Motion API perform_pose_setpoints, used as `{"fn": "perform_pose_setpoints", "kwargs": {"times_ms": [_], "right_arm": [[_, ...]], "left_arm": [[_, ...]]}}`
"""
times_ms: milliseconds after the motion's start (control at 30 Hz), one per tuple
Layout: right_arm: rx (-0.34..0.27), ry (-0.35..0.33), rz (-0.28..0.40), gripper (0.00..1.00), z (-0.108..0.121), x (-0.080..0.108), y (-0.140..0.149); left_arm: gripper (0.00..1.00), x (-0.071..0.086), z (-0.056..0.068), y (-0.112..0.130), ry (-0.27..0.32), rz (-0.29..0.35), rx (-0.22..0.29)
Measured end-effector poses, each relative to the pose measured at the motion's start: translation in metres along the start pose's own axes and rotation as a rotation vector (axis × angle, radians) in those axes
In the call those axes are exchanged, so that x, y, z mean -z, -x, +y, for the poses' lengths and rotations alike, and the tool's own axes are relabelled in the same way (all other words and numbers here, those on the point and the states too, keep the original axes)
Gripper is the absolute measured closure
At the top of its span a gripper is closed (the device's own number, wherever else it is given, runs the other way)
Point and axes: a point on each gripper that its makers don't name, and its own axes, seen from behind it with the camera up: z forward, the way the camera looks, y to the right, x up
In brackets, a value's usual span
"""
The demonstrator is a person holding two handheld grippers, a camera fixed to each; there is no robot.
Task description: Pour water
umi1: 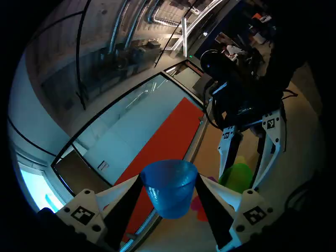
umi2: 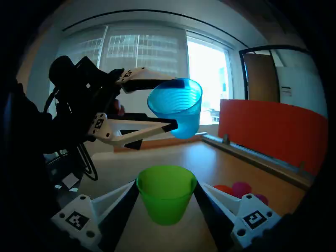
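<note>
Closest, in the right gripper view, the right gripper [umi2: 166, 185] is closed partway on the green cup [umi2: 166, 203]. Both fingers press its sides, and the cup is upright over the table [umi2: 218, 161]. A little farther and higher, the left gripper [umi2: 172, 101] grips the blue cup [umi2: 178, 105] in the same way, tipped with its mouth toward the green cup. I see no stream of water, so I judge the pour is prepared but not yet done. Behind stands a red panel [umi2: 273, 130].
</note>
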Motion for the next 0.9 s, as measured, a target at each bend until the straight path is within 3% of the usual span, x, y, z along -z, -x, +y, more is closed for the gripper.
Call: {"fn": "perform_pose_setpoints", "kwargs": {"times_ms": [900], "right_arm": [[0.003, -0.001, 0.011, 0.08, -0.0015, -0.0053, -0.0037]], "left_arm": [[0.14, 0.0, -0.0022, 0.003, -0.008, -0.005, -0.066]]}}
